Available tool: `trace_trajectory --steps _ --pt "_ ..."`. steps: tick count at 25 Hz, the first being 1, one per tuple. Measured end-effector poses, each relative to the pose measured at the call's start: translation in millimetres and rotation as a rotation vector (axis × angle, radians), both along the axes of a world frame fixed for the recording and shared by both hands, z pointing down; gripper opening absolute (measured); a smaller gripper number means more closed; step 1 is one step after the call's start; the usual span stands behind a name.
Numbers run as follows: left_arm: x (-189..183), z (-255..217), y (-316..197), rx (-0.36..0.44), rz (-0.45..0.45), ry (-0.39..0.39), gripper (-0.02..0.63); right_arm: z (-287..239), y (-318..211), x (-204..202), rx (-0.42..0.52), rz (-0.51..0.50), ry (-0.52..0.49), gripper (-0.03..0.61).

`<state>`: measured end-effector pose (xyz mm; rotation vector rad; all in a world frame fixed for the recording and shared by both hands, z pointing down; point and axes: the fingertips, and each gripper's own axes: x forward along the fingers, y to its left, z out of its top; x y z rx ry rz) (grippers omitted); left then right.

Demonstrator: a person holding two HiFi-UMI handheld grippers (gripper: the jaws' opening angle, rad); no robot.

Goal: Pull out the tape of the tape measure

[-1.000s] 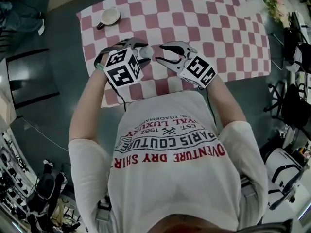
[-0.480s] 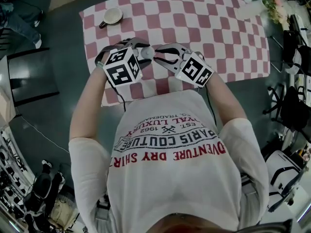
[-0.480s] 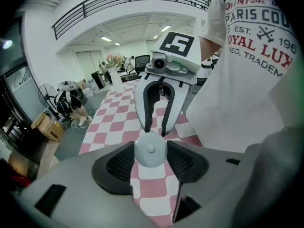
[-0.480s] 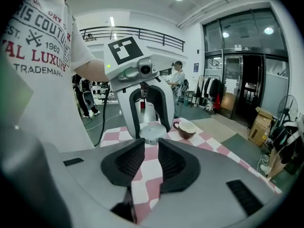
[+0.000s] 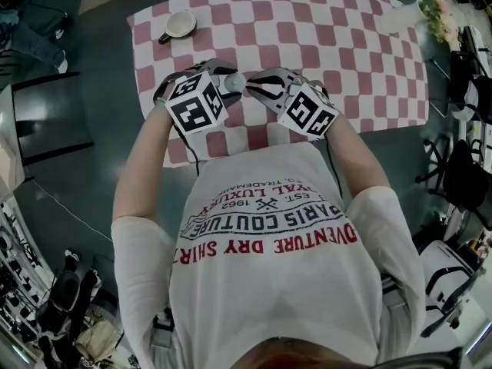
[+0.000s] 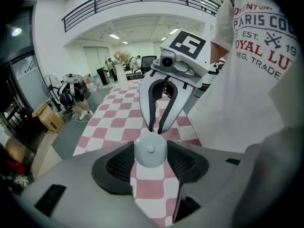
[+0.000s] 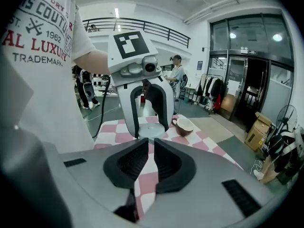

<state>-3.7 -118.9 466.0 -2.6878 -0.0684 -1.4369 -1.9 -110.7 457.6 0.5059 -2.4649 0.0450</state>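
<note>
The tape measure (image 5: 234, 81) is gripped by the left hand-held gripper (image 6: 150, 152) above the desk (image 5: 361, 44). The right hand-held gripper (image 7: 149, 145) is being closed, jaws nearly together; no tape is pulled yet.

Tape measure (image 5: 234, 81) over the near middle of the table (image 5: 346, 52); cup (image 5: 179, 25) on it at 11 o'clock; vase (image 5: 400, 15) at 2 o'clock.
</note>
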Motion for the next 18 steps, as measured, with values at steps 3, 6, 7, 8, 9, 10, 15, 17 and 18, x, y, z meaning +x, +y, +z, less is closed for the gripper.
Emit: trace_trajectory --steps 3,6,7,8,9,10,15,17,18 --pt "-0.3 2.4 -4.6 -0.004 -0.029 -0.005 0.232 4.8 -1.0 1.3 -0.010 0.002 0.017 0.032" --pt "-2.0 2.5 -4.4 0.029 -0.005 -0.035 0.232 7.3 -0.3 -1.3 -0.010 -0.006 0.020 0.032" --pt "-2.0 2.5 -3.7 0.039 0.006 -0.042 0.232 8.4 -0.1 -2.4 -0.011 -0.009 0.020 0.034" --pt "-1.3 2.3 -3.2 0.039 0.009 -0.039 0.232 9.5 0.0 -2.8 -0.012 -0.008 0.020 0.034" --pt "-0.6 2.4 -2.8 0.031 0.006 -0.031 0.232 10.6 0.1 -2.6 -0.014 -0.006 0.017 0.034" --pt "-0.3 2.7 -2.1 0.022 0.003 -0.024 0.232 11.2 0.8 -2.5 -0.019 -0.006 0.011 0.034" --pt "3.6 7.5 -2.9 0.025 -0.022 -0.025 0.232 12.3 -0.3 1.7 -0.042 0.006 -0.002 0.032" --pt "5.3 8.5 -5.6 0.022 -0.062 -0.018 0.232 13.4 -3.3 5.9 -0.045 0.037 0.007 0.032" --pt "4.9 8.2 -7.6 0.023 -0.084 -0.014 0.232 12.4 -5.9 9.0 -0.043 0.059 0.011 0.031"
